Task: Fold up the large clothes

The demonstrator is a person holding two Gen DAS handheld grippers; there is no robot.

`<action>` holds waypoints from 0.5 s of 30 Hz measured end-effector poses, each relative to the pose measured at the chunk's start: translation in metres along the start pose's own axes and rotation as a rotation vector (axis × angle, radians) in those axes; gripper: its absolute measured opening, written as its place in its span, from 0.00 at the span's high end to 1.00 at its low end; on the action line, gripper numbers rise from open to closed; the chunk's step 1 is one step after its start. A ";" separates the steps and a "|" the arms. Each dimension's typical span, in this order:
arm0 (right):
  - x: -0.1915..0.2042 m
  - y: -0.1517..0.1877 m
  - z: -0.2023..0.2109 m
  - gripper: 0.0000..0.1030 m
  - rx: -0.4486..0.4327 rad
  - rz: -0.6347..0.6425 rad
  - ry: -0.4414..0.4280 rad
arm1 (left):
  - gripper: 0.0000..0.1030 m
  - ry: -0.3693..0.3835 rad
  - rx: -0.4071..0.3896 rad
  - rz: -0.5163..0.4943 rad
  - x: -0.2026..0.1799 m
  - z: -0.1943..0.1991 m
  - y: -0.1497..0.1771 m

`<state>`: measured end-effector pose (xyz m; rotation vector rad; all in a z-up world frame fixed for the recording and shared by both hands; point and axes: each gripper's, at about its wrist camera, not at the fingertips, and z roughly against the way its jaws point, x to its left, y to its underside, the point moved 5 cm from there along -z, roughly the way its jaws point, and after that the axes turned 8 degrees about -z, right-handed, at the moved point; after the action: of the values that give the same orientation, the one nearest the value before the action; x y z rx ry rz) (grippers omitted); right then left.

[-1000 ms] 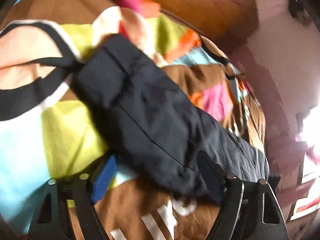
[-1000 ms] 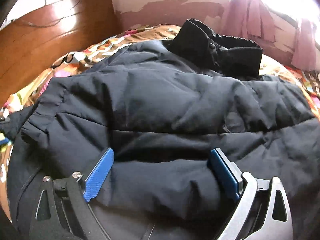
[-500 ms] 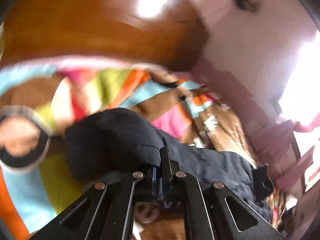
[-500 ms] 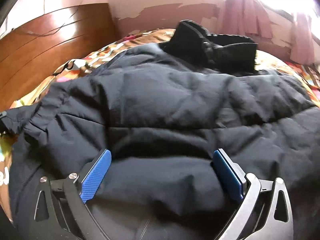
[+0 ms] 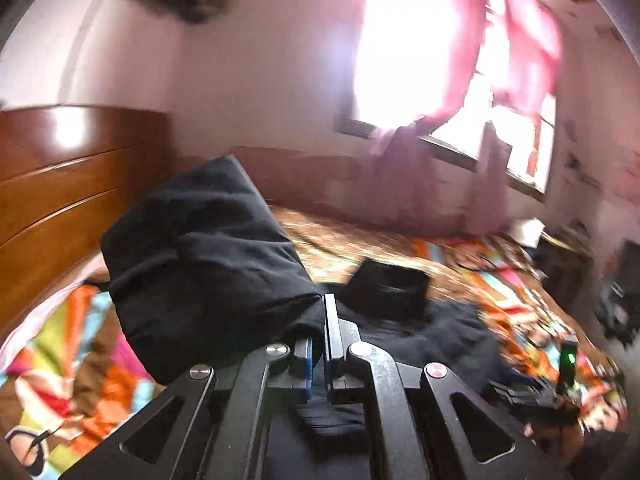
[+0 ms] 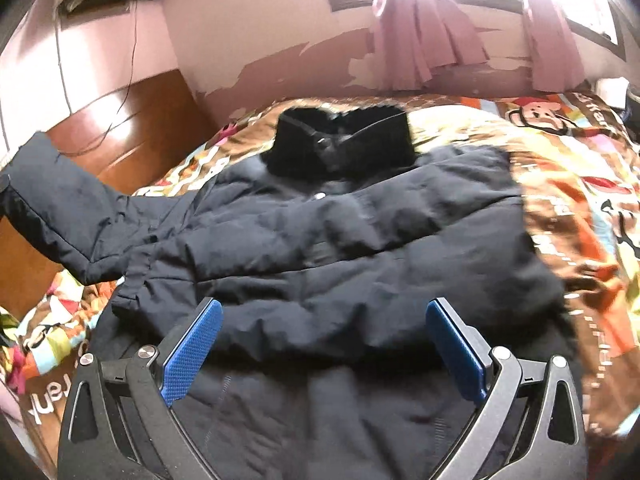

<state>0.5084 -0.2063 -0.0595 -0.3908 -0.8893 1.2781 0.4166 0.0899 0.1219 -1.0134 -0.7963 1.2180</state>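
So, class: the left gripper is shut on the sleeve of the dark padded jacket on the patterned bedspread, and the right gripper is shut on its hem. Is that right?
Not quite. The right gripper is open, its blue pads apart above the dark padded jacket, as the right wrist view shows. The left gripper is indeed shut on the sleeve, over the patterned bedspread.

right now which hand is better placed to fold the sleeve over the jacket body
Left. Its tool is shut on the raised sleeve; the right tool is open above the jacket body, holding nothing.

The jacket covers the bedspread, headboard close left, right side bare.
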 end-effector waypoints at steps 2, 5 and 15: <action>-0.014 -0.008 0.011 0.03 -0.014 -0.038 -0.015 | 0.97 0.066 0.021 -0.049 -0.033 -0.003 0.002; -0.035 -0.019 0.026 0.03 -0.029 -0.103 -0.048 | 0.97 0.169 0.061 -0.121 -0.081 -0.023 0.005; -0.088 -0.018 0.035 0.03 0.000 -0.402 -0.335 | 0.96 0.367 0.322 -0.159 -0.192 -0.085 0.102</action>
<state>0.4912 -0.3011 -0.0558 0.0113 -1.1824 0.9820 0.4201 -0.1100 0.0025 -0.8555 -0.3705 0.9490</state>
